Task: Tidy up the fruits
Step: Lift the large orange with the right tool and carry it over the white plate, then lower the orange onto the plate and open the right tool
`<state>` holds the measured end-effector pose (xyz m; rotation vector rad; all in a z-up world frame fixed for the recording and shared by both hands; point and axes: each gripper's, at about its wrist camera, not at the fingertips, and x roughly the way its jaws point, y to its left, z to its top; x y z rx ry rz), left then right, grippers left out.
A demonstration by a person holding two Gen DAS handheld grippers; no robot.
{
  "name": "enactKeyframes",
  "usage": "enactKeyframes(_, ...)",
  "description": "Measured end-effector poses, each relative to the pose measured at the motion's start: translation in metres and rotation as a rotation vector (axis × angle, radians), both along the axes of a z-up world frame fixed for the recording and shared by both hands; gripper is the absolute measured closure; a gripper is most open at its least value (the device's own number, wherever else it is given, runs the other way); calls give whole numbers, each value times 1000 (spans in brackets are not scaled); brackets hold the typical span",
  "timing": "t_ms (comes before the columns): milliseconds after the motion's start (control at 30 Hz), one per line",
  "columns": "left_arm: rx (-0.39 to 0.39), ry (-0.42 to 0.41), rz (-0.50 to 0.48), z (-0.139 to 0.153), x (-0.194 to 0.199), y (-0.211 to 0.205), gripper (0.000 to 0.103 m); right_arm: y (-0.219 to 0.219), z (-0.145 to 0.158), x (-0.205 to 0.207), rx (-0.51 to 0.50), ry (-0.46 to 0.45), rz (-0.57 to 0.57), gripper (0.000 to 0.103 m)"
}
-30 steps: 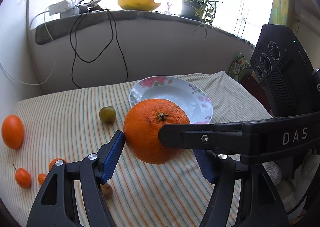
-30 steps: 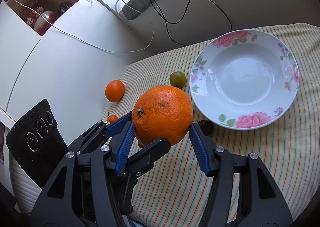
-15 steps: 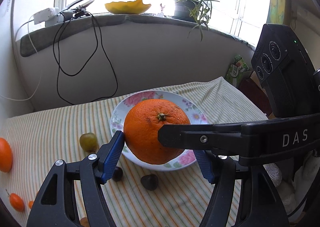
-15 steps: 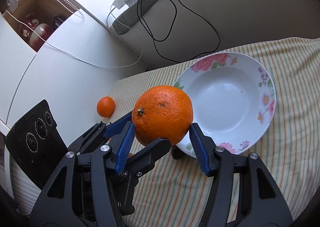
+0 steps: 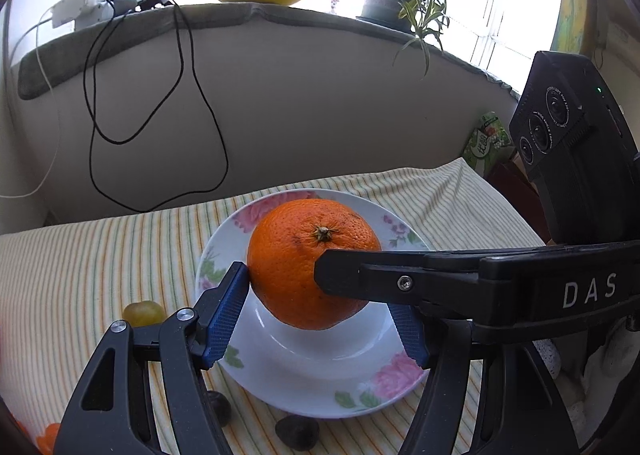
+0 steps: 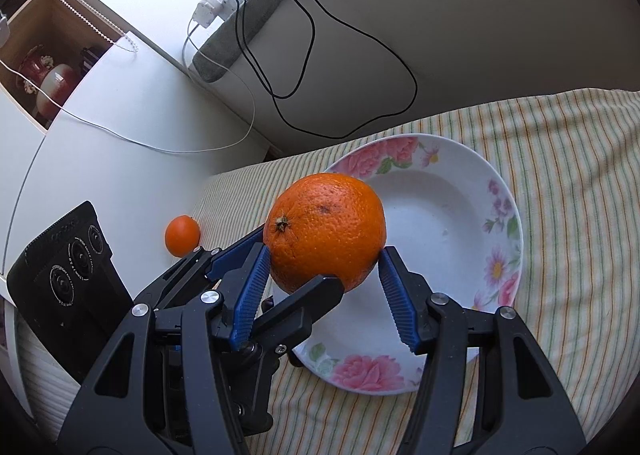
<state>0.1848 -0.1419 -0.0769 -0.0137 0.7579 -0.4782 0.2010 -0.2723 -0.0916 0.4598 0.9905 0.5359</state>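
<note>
While both sets of jaws clamp the orange (image 5: 310, 267) between them, the step in hand looks like carrying it to the plate (image 5: 360, 395), and it now hangs above the plate's near half, clear of the dish. The left gripper (image 5: 316, 319) presses a blue pad to each side of the orange, and the right gripper (image 6: 324, 287) does the same across it, one black finger of the other tool crossing its front in each view. Next it probably needs lowering into the plate's well, then both grips easing apart together so it does not roll. A small orange (image 6: 182, 235) sits left of the plate, a green fruit (image 5: 144, 313) just beside its rim, and dark fruits (image 5: 298, 431) in front of it on the striped counter (image 5: 100, 255).
</note>
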Motion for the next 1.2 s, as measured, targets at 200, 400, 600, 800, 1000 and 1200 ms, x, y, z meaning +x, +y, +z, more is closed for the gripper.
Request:
enactKeyframes(200, 2, 17, 2, -6, 9, -5, 35, -4, -8, 12, -5, 19, -7, 44)
enactKeyframes(400, 18, 23, 2, -9, 14, -9, 35, -6, -10, 18, -16, 26, -10, 44)
enactKeyframes(600, 19, 32, 8, -12, 15, -10, 35, -3, -13, 21, -44, 30, -4, 44)
enactKeyframes(800, 53, 20, 15, -11, 14, -13, 34, -7, -2, 17, -75, -22, -27, 36)
enactKeyframes(1000, 43, 14, 30, -6, 10, -8, 33, -13, 3, 10, -82, -38, -46, 29)
enactKeyframes(1200, 39, -4, 37, 1, -1, -2, 30, -11, 9, -1, -108, -66, -54, 25)
